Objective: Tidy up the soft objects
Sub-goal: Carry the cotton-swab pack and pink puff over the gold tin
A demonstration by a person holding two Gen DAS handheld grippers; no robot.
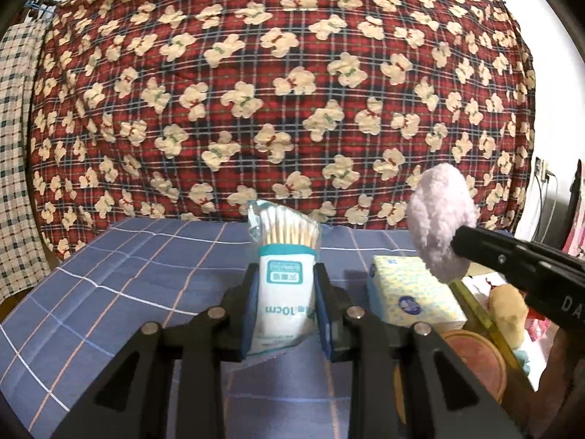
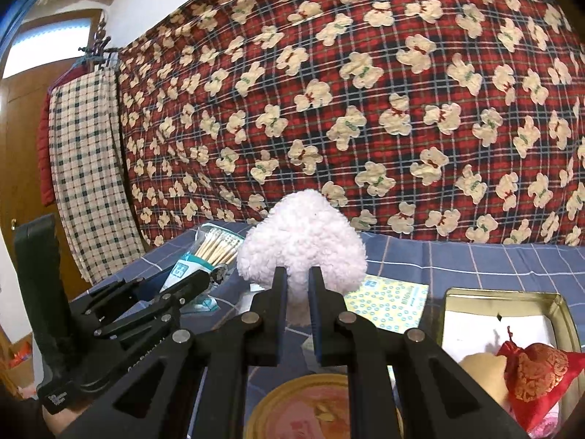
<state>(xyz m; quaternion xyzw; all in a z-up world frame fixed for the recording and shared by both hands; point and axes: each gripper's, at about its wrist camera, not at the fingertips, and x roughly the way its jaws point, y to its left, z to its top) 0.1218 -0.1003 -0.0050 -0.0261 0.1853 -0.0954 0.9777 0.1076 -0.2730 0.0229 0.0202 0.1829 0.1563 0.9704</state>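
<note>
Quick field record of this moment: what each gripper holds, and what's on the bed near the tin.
left gripper: shut on pack of cotton swabs, upright
right gripper: shut on pale fluffy plush, lifted
tissue pack: lying on blue checked sheet
open tin: holds red brocade pouch
round lid: below the grippers

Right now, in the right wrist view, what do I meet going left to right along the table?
Left gripper holding the cotton swab pack → fluffy pink plush → tissue packet → gold tin → red pouch.
</note>
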